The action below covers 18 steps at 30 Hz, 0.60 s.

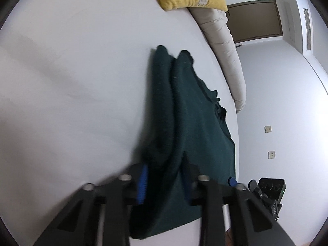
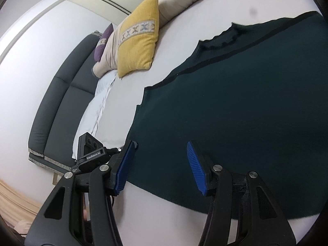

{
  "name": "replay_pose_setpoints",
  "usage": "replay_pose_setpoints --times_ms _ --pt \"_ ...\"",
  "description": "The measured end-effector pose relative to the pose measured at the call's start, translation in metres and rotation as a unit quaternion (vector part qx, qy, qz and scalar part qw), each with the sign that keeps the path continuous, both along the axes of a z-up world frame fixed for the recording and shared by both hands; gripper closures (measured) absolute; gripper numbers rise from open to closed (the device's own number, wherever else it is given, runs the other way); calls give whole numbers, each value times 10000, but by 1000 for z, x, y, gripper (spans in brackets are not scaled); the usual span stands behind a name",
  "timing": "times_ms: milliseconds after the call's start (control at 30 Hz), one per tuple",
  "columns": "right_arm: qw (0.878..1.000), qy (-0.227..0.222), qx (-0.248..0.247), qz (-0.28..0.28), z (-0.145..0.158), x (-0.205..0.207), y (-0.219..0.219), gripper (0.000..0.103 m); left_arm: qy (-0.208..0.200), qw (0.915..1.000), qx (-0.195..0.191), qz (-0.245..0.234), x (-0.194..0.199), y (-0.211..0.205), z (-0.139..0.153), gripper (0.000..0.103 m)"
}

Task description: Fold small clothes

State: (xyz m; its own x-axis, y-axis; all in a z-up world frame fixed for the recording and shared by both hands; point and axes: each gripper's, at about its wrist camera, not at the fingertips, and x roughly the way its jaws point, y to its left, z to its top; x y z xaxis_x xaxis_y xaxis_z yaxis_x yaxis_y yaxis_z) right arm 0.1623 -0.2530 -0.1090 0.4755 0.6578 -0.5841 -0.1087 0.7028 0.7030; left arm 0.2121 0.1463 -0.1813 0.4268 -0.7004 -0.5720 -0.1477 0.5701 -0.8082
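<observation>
step: mid-fold, dark green knit sweater (image 1: 190, 110) on white bed (image 1: 71, 82) | left gripper (image 1: 164, 181) pinching lifted sweater edge | right gripper (image 2: 162, 166) wide, holding nothing | next: carry edge across, lay flat

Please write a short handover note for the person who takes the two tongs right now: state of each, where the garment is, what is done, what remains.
Left tongs: closed on a bunched edge of the dark green garment, lifting it off the white bed.
Right tongs: open, holding nothing, low over the garment's near edge.
Garment: mostly flat on the bed, yellow pillow beyond it.
Done: one side gathered into a first fold.
Left: probably lay that fold down, then finish folding.
</observation>
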Motion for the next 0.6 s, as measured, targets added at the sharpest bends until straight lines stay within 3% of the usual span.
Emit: replay_pose_setpoints --times_ms 100,233,367,467,600 --pt "9999 64 -15 96 -4 11 14 52 -60 9998 -168 42 0 4 -1 81" --pt "9994 91 -93 311 -7 27 36 52 -291 9995 69 46 -3 2 4 83" --pt "9974 468 -367 397 -28 48 54 52 -540 9961 691 -22 -6 -6 15 84" --pt "9965 532 -469 446 -45 55 60 52 -932 9808 1699 -225 -10 -24 37 84" --pt "9974 530 -278 409 -47 57 57 52 -951 9811 1680 -96 -10 -28 48 86"
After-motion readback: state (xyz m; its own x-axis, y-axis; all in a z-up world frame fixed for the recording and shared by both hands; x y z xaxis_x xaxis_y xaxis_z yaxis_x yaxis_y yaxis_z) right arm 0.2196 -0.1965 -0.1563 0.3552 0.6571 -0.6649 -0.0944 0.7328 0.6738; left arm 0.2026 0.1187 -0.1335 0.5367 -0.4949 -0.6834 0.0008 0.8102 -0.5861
